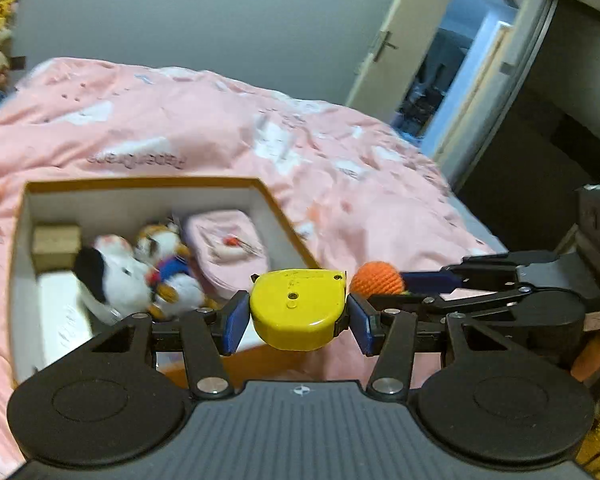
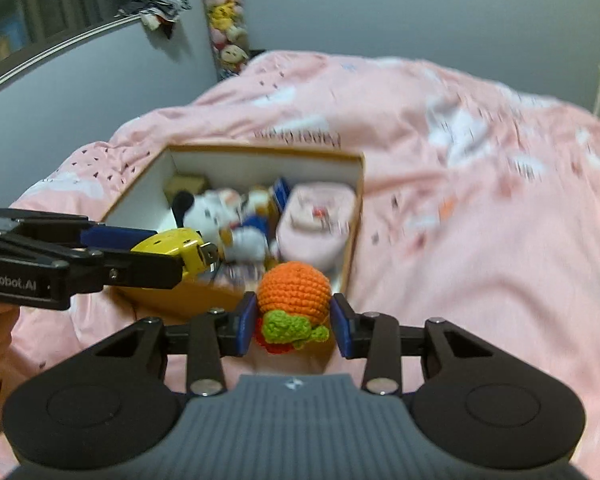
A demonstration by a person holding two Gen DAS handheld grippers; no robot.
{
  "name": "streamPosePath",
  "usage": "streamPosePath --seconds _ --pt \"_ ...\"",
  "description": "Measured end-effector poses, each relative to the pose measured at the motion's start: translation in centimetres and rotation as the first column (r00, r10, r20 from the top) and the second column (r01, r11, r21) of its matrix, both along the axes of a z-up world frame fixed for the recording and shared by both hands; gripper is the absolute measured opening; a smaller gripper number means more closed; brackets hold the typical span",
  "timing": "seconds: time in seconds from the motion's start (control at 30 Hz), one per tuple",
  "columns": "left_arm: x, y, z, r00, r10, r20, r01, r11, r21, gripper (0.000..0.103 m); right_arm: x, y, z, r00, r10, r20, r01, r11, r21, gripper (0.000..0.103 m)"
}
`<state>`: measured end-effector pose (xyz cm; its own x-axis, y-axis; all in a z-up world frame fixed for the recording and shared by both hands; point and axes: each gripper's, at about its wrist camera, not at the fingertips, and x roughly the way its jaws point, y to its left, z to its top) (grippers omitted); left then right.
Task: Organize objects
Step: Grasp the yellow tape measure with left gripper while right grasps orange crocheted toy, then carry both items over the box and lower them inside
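Note:
My left gripper (image 1: 298,316) is shut on a yellow tape measure (image 1: 298,308), held above the near edge of an open cardboard box (image 1: 140,184) on the bed. The right wrist view shows that tape measure (image 2: 168,246) from the side, at the left. An orange crocheted toy with a green leaf (image 2: 294,296) sits between the blue pads of my right gripper (image 2: 292,322), which is shut on it just in front of the box (image 2: 260,150). The orange toy (image 1: 376,278) also shows to the right in the left wrist view. Inside the box lie plush toys (image 1: 140,272), a pink pouch (image 1: 228,244) and a small block (image 1: 56,242).
A pink quilt (image 1: 220,128) covers the bed all around the box. An open door (image 1: 400,40) and a dark cabinet (image 1: 540,140) stand to the right. Stacked plush toys (image 2: 226,20) hang in the far corner beside a window (image 2: 40,20).

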<state>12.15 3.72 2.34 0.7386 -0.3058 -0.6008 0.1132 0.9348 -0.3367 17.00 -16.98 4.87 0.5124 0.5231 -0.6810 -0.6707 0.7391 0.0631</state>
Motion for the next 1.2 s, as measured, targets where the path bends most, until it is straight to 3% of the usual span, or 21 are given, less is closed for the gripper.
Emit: streamPosePath --seconds 0.27,0.5,0.87,1.03,1.2 --pt "3.7 1.8 -2.7 0.991 0.080 -0.103 -0.080 0.997 0.003 0.060 5.1 5.2 -3.2 1.000 0.011 -0.025 -0.014 0.992 -0.125 0.041" --pt "4.5 2.4 -4.3 0.984 0.069 -0.161 -0.071 0.997 -0.003 0.060 6.1 5.6 -5.5 0.997 0.004 -0.079 -0.020 0.980 -0.198 0.042" --pt "5.5 2.3 -5.7 0.976 0.052 -0.213 -0.053 0.999 0.002 0.060 6.3 4.7 -5.7 0.992 0.016 -0.124 -0.034 0.989 -0.141 0.043" --pt "6.9 1.6 -6.1 0.970 0.043 -0.238 -0.047 0.999 -0.014 0.060 5.9 3.3 -4.0 0.998 -0.054 -0.044 0.051 0.997 -0.065 0.044" --pt "9.1 -0.1 -7.6 0.950 0.072 -0.305 -0.077 0.997 -0.004 0.060 5.9 2.4 -3.8 0.985 -0.167 0.033 0.168 0.984 -0.058 0.047"
